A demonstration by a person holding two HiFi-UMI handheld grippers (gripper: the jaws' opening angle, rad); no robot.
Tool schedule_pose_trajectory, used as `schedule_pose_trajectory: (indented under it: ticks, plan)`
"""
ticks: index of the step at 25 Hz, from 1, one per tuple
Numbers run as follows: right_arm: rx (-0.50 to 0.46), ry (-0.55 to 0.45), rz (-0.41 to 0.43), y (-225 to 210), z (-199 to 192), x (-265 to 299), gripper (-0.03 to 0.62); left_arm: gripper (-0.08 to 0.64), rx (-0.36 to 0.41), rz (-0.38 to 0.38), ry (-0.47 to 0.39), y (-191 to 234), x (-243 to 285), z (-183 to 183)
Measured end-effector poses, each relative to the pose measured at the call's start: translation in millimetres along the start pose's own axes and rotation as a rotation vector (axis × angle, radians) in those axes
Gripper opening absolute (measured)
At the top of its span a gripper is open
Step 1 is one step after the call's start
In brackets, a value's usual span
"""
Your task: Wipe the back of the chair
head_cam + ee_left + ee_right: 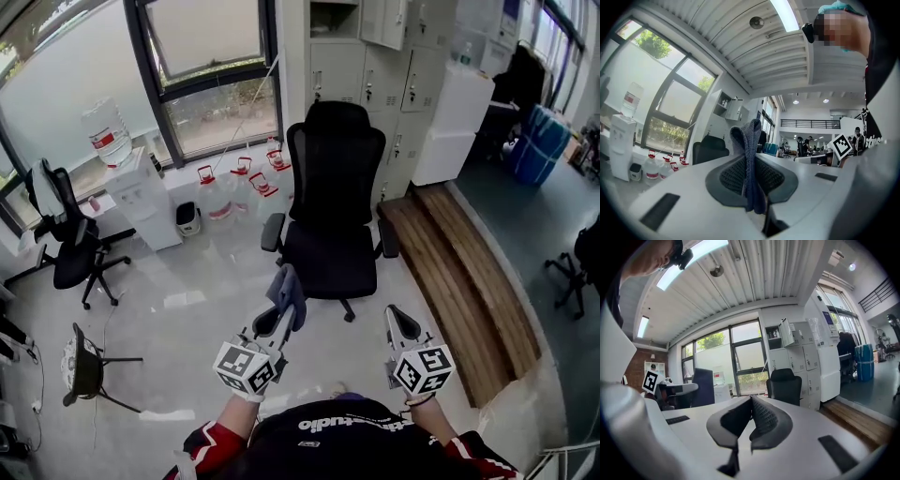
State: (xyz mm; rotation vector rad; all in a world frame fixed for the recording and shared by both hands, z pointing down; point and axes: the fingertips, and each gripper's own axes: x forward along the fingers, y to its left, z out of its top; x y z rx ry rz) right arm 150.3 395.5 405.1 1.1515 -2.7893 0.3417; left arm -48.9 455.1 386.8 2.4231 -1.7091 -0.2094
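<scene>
**A:** Where is the chair standing?

**B:** The black office chair [333, 202] is standing on the pale floor [206, 309] straight ahead of the person. Its seat is facing them and its backrest [336, 155] is rising upright in front of the grey lockers [398, 75].

**A:** And what is the left claw doing?

**B:** The left claw [279, 317] is pinching a blue-grey cloth [287, 289]. In the left gripper view the jaws are pressing on the folded cloth [751, 154] from both sides, and its upper fold is sticking up past the tips. The chair is showing low at the left of that view, apart from the cloth, so nothing is touching the backrest.

**A:** Is the right claw carrying anything?

**B:** No. The right claw [401, 323] is hovering beside the left one, level with it. In the right gripper view its dark ribbed pads [764, 416] are meeting at the tips with nothing between them. The chair is appearing just beyond them in that view.

**A:** What else is lying around?

**B:** A white water dispenser [141, 187] with a bottle on top is standing by the window, with several water jugs [234, 192] between it and the chair. A wooden platform [459, 272] is running along the floor at the right of the head view. A second office chair [66, 239] is sitting far left.
</scene>
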Motion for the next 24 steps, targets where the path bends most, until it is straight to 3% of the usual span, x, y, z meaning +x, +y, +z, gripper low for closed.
schedule_pose_trajectory:
  ticks: [11,24]
  plan:
    - [0.008,-0.012,-0.025,26,-20,-43,0.012,0.054,-0.003,-0.051,0.025,-29,-37,-13]
    - [-0.015,-0.008,-0.002,46,-20,-52,0.012,0.054,0.000,-0.051,0.010,-35,-58,-6]
